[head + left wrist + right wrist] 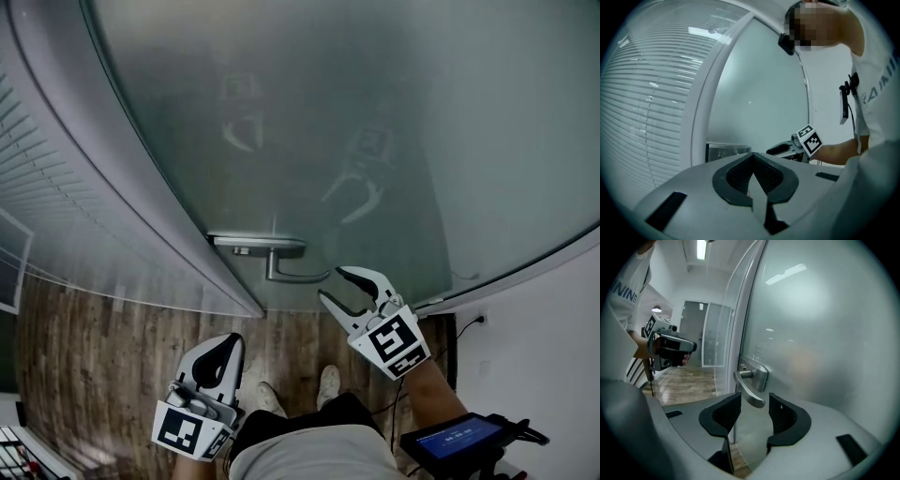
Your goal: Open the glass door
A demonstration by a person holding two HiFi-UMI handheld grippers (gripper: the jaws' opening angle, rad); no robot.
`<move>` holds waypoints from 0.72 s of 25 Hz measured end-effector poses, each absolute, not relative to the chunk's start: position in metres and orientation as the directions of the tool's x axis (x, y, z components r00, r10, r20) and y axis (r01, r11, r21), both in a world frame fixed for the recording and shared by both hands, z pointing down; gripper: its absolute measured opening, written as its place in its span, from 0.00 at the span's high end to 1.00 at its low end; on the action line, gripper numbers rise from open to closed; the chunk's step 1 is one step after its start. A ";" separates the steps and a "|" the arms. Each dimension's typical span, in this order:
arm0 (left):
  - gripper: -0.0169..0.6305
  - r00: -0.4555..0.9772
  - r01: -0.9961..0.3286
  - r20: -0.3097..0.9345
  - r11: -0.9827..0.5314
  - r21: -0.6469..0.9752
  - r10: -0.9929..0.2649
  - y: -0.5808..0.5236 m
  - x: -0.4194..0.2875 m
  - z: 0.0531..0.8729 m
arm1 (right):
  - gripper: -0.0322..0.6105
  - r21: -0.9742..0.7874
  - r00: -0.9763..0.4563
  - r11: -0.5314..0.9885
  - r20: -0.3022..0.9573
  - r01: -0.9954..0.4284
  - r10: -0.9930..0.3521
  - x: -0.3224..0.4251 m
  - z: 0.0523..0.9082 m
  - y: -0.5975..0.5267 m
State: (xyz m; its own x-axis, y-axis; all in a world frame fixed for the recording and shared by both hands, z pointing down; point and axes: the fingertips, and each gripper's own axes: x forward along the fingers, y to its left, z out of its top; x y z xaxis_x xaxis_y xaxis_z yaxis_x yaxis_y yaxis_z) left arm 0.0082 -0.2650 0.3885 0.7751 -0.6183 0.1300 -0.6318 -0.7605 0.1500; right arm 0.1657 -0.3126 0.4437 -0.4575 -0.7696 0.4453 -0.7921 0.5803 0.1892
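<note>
Because the frosted glass door (375, 112) looks shut against its pale frame (141, 206), the work at this moment is all about the lever handle (291, 272), which sits on a metal plate (761, 376) at the door's edge, with its free end toward the person's right. The right gripper (335, 284) is held up to that free end with its jaws spread wide. In the right gripper view the tip of the lever hangs right at the mouth of the gap, and neither pad presses on it. I read that as lining up for a grasp: the opening is set broader than the bar so it can slip around it, and the gripper tilts a little downward so the lever can then be pushed down. Whether a pad already brushes the metal I cannot tell. The left gripper (230, 342) hangs lower and nearer the person's body, over the wooden floor (112, 356) and well apart from the handle. Its jaws are pressed together with nothing between them, which suits a hand that is only keeping out of the way. The blinds (37, 187) behind the side pane play no part. To my eye the door has yet to be unlatched.
</note>
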 end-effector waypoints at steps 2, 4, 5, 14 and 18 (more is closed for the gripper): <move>0.97 0.772 -0.636 0.135 -0.756 0.152 -0.622 -0.261 0.008 0.390 | 0.69 0.201 -0.453 0.591 0.470 -0.781 -0.758 0.165 0.448 -0.314; 0.97 0.768 -0.640 0.138 -0.752 0.156 -0.625 -0.258 0.006 0.390 | 0.69 0.210 -0.452 0.602 0.486 -0.771 -0.748 0.163 0.450 -0.315; 0.97 0.767 -0.642 0.139 -0.751 0.158 -0.626 -0.257 0.005 0.390 | 0.69 0.210 -0.453 0.607 0.492 -0.767 -0.743 0.162 0.451 -0.315; 0.97 0.759 -0.651 0.141 -0.738 0.177 -0.636 -0.257 -0.003 0.390 | 0.75 0.213 -0.421 0.584 0.510 -0.783 -0.750 0.161 0.454 -0.318; 0.97 0.764 -0.646 0.139 -0.740 0.187 -0.631 -0.259 -0.004 0.394 | 0.76 0.218 -0.407 0.584 0.531 -0.782 -0.743 0.161 0.462 -0.320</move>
